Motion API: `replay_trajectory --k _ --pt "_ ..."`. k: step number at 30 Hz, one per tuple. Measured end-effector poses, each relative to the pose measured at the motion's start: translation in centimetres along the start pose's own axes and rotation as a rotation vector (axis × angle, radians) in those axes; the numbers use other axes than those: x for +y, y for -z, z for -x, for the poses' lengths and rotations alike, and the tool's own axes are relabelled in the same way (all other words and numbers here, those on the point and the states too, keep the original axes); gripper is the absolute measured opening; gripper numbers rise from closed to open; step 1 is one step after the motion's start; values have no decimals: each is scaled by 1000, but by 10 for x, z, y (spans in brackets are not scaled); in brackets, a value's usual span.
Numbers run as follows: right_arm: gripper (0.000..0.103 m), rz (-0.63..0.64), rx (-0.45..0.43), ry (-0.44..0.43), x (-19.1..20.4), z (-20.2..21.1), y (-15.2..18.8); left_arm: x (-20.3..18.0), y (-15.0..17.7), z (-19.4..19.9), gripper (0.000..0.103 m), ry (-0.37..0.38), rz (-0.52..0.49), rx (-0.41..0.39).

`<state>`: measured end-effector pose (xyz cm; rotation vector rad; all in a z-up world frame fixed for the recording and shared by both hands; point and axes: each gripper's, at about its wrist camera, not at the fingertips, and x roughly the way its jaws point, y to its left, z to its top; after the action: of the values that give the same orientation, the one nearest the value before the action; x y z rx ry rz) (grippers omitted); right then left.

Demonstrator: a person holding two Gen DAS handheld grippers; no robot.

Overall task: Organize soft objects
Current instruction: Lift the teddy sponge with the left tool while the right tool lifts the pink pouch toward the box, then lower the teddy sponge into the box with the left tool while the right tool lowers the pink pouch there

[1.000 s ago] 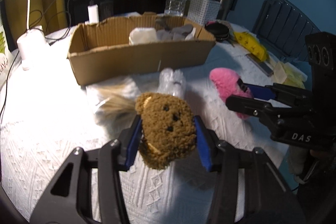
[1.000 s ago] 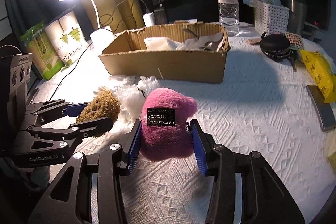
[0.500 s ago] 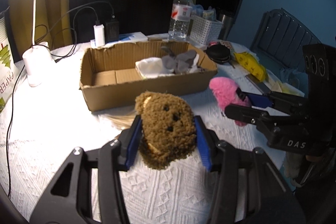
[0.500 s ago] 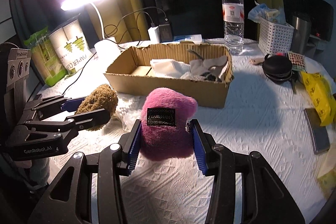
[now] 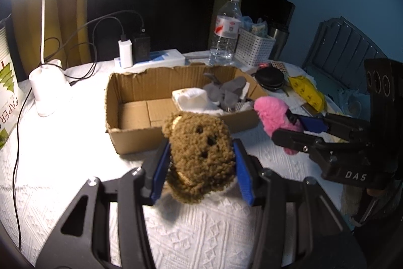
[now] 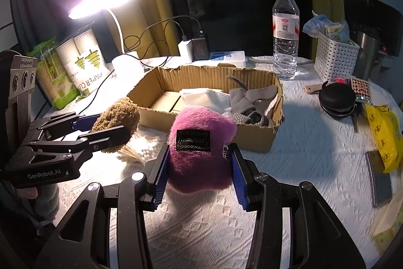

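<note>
My left gripper [image 5: 200, 169] is shut on a brown fuzzy bear toy [image 5: 199, 153] and holds it above the table, in front of the open cardboard box [image 5: 131, 140]. My right gripper [image 6: 199, 168] is shut on a pink plush toy [image 6: 199, 163] with a black label, also held up in front of the box [image 6: 254, 138]. The box holds a white cloth [image 6: 201, 97] and grey soft items [image 6: 252, 100]. The pink toy [image 5: 272, 115] shows at right in the left wrist view, the brown toy [image 6: 115, 117] at left in the right wrist view.
A white fluffy item [image 6: 143, 150] lies on the white tablecloth before the box. A lit desk lamp [image 5: 45, 92], chargers [image 5: 126, 52], a water bottle [image 6: 286, 37], a white basket [image 6: 335, 54], a black case [image 6: 336, 97], yellow packet [image 6: 385, 138] and paper cup pack [image 6: 85, 62] surround it.
Both grippers have lifted their toys up off the table, so the box's inside now shows from higher. Both stay shut on their toys.
</note>
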<state>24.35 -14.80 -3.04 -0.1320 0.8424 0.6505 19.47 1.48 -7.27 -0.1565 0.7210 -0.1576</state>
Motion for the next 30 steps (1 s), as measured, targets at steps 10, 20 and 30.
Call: replay_trajectory --k 10,20,30 --pt "48 27 8 -1 -2 -15 -18 10 -19 -11 50 -16 14 -26" --pt "48 34 7 -3 -9 -29 -37 14 -38 -31 50 -10 18 -27" --pt "48 18 17 -17 -21 -49 -50 20 -49 -56 50 -12 27 2"
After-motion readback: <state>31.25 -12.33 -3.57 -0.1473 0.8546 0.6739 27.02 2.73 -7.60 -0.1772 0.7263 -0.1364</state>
